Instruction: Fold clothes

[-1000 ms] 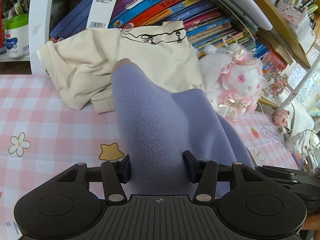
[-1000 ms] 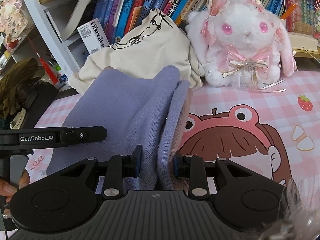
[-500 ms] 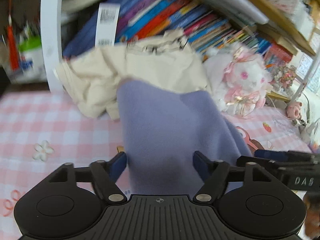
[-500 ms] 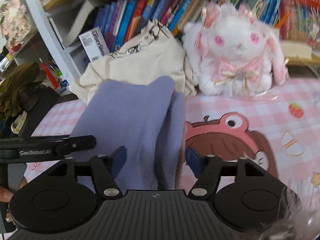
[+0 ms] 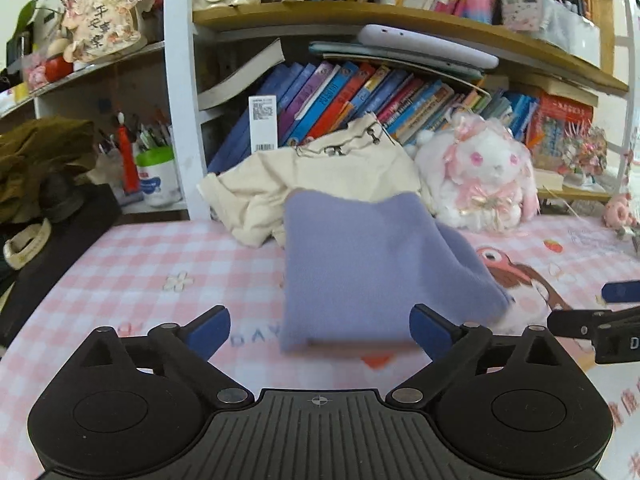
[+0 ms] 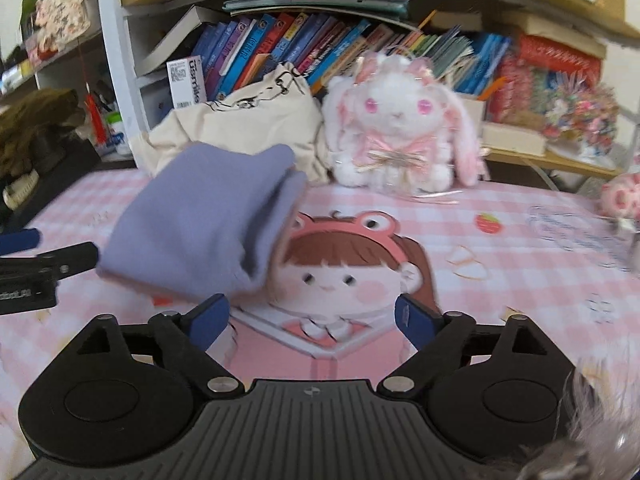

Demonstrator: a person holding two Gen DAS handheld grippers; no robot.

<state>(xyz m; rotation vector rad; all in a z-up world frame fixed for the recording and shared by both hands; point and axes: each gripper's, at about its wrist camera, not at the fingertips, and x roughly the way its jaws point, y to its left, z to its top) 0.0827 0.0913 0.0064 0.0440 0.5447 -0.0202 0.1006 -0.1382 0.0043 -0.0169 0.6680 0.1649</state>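
Note:
A folded lavender knit garment (image 5: 372, 268) lies on the pink checked tablecloth (image 5: 160, 264), a neat rectangle with its near edge toward me. My left gripper (image 5: 320, 330) is open just in front of that edge, with nothing between its blue pads. In the right wrist view the same lavender garment (image 6: 204, 224) lies left of centre, partly covering a cartoon girl print (image 6: 340, 272). My right gripper (image 6: 312, 318) is open too, drawn back from the cloth's right corner. A cream garment (image 5: 316, 176) is heaped behind the lavender one.
A white plush rabbit (image 5: 484, 176) sits at the back right against a bookshelf (image 5: 360, 92) full of books. A white shelf post (image 5: 180, 92) stands behind the cream heap. A dark pile and a black case (image 5: 48, 216) border the table's left edge.
Both grippers let go of the lavender garment, opened wide and pulled back and up. The garment now rests folded on the table.

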